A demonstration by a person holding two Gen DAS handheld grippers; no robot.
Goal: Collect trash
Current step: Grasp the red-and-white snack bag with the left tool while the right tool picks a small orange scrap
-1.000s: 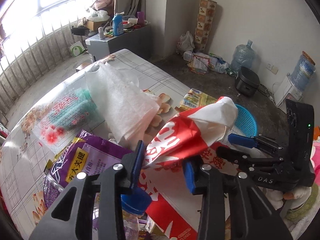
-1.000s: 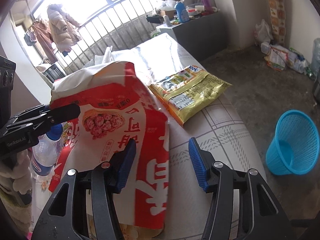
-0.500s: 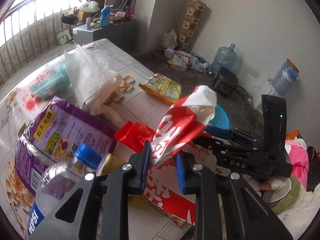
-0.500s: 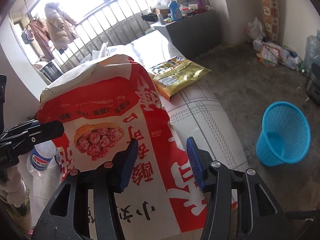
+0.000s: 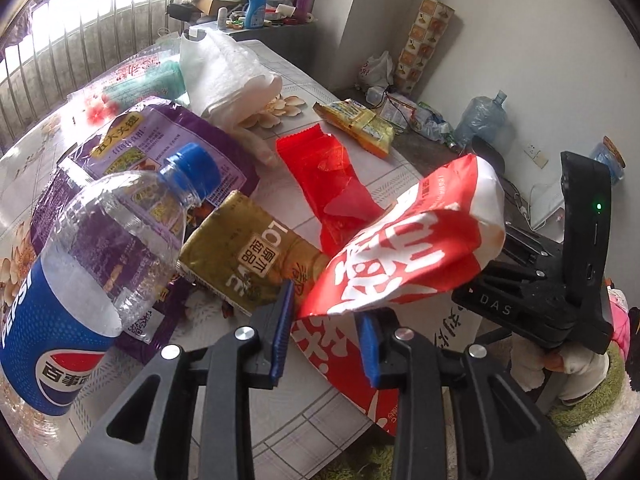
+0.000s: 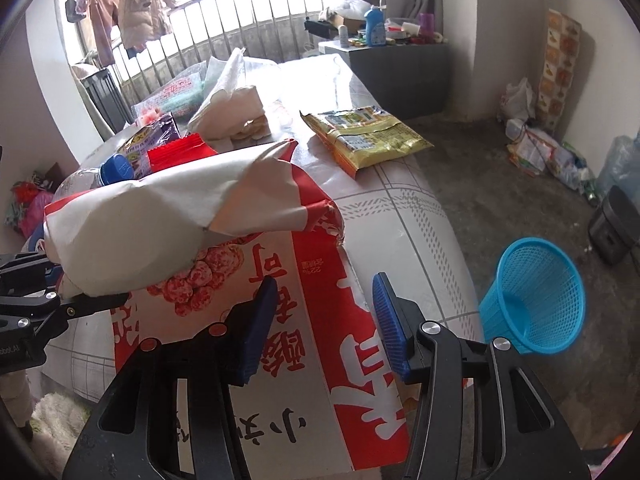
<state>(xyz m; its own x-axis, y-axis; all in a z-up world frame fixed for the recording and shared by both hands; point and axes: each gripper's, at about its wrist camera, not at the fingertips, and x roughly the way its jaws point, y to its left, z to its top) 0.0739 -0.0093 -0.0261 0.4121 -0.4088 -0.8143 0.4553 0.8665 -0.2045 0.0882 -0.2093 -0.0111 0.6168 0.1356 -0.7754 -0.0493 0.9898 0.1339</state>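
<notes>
Red-and-white paper bag (image 5: 404, 248) between left gripper (image 5: 326, 338) jaws, which are opening; pads apart from the paper, no visible pinch. Same bag (image 6: 240, 264) also between right gripper (image 6: 324, 320) jaws, held apart, not pressing on it. Bag draped over near edge of counter (image 6: 404, 216), upper end folded over. Beside it on counter: Pepsi bottle (image 5: 96, 256), gold pouch (image 5: 256, 256), purple packet (image 5: 160, 140), red wrapper (image 5: 324, 172), yellow snack packet (image 6: 364, 136), crumpled tissue (image 5: 224, 76). Blue basket (image 6: 536, 304) on floor, off to right of counter.
</notes>
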